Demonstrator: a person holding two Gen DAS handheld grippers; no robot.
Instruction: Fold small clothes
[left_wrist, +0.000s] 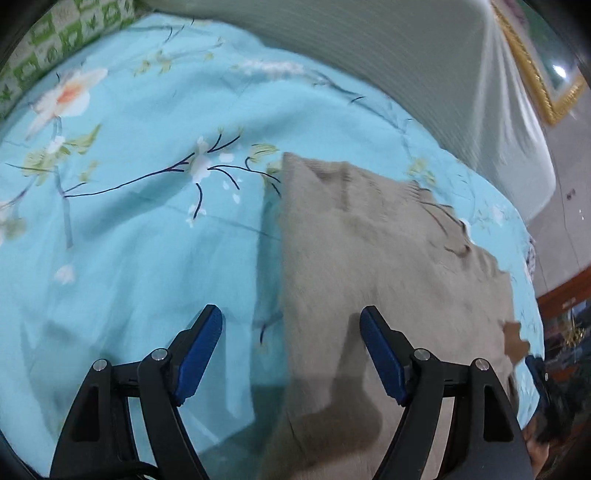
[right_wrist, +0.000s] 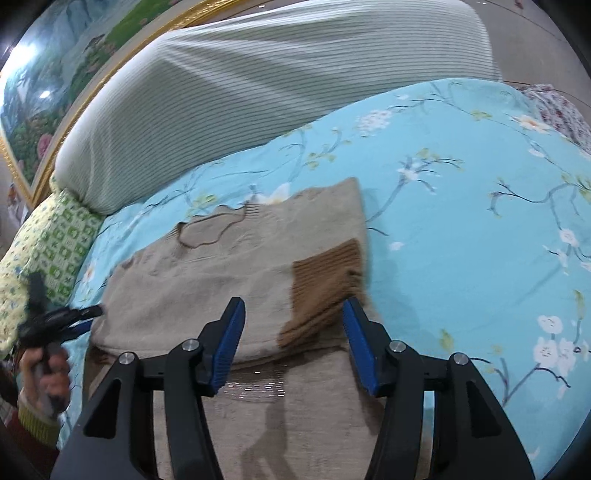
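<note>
Left wrist view: the left gripper (left_wrist: 291, 325) hangs above the bed with its blue pads spread wide and nothing between them; one finger stands over the blue floral bedsheet (left_wrist: 122, 229), the other over the beige sweater (left_wrist: 369, 251), so the gripper straddles the garment's straight left edge; the sweater lies flat on the sheet, its neckline toward the striped pillow (left_wrist: 406, 66) at the head of the bed; the picture is smeared, so finer creases cannot be read.

Right wrist view: the right gripper (right_wrist: 293, 314) is also parted, its pads clear of the cloth; just ahead of them the brown ribbed cuff (right_wrist: 325, 280) of a sleeve lies on top of the sweater's body, which reads as a sleeve already laid inward; at the left edge a hand (right_wrist: 48, 376) carries the other gripper beside the sweater's far side, near a green patterned cushion (right_wrist: 55, 240).

My judgement: the fold of the right sleeve looks done and released, and the step in hand is the matching fold on the left side; the next move calls for the left gripper to come down on the left edge or sleeve, pinch a single layer, and carry it across the body without dragging the laid cuff.
</note>
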